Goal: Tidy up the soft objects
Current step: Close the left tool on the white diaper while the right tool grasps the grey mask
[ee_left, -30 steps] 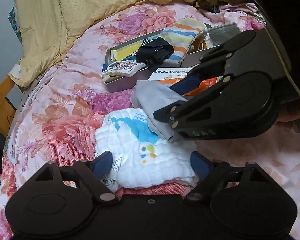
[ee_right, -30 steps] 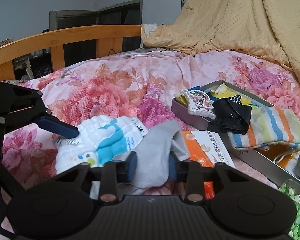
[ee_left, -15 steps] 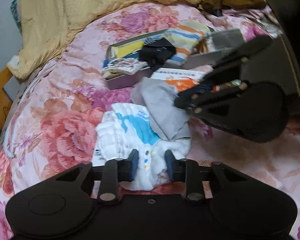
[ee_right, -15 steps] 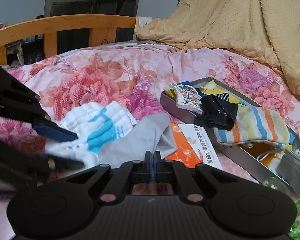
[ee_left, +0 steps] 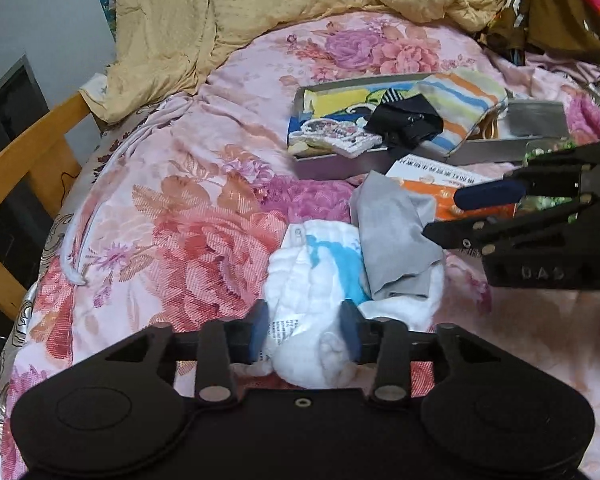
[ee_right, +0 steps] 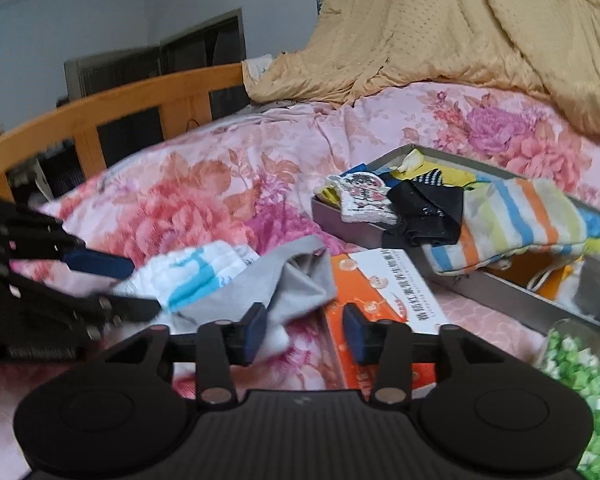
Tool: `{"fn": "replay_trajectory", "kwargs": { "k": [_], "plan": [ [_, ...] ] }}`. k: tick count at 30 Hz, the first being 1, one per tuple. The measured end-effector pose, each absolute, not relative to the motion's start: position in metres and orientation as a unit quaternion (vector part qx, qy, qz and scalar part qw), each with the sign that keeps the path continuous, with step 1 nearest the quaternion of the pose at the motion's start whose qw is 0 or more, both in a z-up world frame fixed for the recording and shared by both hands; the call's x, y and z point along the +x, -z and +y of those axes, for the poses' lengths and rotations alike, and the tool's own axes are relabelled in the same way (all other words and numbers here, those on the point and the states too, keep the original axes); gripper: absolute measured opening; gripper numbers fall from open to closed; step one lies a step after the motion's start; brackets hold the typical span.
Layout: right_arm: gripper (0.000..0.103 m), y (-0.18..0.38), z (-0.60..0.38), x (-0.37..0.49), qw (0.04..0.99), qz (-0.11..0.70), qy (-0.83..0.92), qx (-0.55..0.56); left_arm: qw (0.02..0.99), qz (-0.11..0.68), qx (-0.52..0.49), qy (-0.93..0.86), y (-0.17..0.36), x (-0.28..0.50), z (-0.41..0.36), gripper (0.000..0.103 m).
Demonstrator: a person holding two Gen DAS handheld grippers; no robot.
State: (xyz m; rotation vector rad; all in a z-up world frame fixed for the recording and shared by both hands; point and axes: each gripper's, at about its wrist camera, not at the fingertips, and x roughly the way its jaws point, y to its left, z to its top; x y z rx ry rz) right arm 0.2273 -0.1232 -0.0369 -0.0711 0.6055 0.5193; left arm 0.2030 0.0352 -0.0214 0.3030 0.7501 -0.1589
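Note:
A white quilted cloth with blue print [ee_left: 320,272] lies on the flowered bed, with a grey cloth [ee_left: 396,236] draped over its right side. My left gripper [ee_left: 304,332] is shut on the near edge of the white cloth. My right gripper [ee_right: 304,330] is open and empty, just in front of the grey cloth [ee_right: 296,280]; it also shows at the right of the left wrist view [ee_left: 472,216]. A grey tray [ee_left: 332,164] behind holds a striped cloth [ee_left: 460,104], a black cloth [ee_left: 404,120] and a printed pouch [ee_left: 332,136].
An orange and white box [ee_right: 380,300] lies beside the grey cloth. A tan blanket [ee_left: 220,20] is heaped at the back. A wooden bed rail [ee_right: 112,108] runs along the edge. Green and white pieces [ee_right: 580,384] lie at the right.
My left gripper closed on the white cloth's near edge. My right gripper let go of the grey cloth, shut fully, drew back to the right and opened again.

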Motion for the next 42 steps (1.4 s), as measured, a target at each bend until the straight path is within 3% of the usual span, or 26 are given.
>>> {"fn": "replay_trajectory", "kwargs": {
  "k": [4,12,15,17,19,23,25,31,39,42],
  "plan": [
    [0.066,0.038,-0.118,0.232,0.911,0.299,-0.283,-0.027,0.913,0.382,0.121,0.075,0.024,0.207,0.041,0.064],
    [0.072,0.045,-0.106,0.238,0.903,0.312,-0.294,-0.035,0.902,0.412,0.082,0.101,0.033,0.213,0.046,0.079],
    [0.071,0.048,-0.104,0.239,0.901,0.315,-0.294,-0.043,0.901,0.412,0.090,0.106,0.034,0.212,0.042,0.079],
    [0.060,0.049,-0.102,0.240,0.898,0.321,-0.298,-0.051,0.900,0.411,0.099,0.112,0.034,0.210,0.039,0.078],
    [0.038,0.051,-0.099,0.240,0.895,0.324,-0.300,-0.058,0.900,0.404,0.119,0.114,0.035,0.208,0.035,0.074],
    [0.023,0.051,-0.095,0.237,0.897,0.320,-0.296,-0.076,0.902,0.385,0.157,0.116,0.036,0.202,0.027,0.061],
    [0.017,0.050,-0.095,0.235,0.900,0.315,-0.289,-0.083,0.902,0.377,0.176,0.118,0.036,0.199,0.023,0.048],
    [0.011,0.043,-0.091,0.222,0.912,0.281,-0.272,-0.122,0.904,0.356,0.207,0.120,0.035,0.192,0.018,0.036],
    [0.010,0.025,-0.096,0.215,0.927,0.239,-0.254,-0.141,0.921,0.327,0.174,0.120,0.023,0.190,0.022,0.033],
    [0.004,0.018,-0.105,0.220,0.935,0.236,-0.233,-0.123,0.920,0.324,0.181,0.128,0.024,0.189,0.020,0.032]
  ]
}}
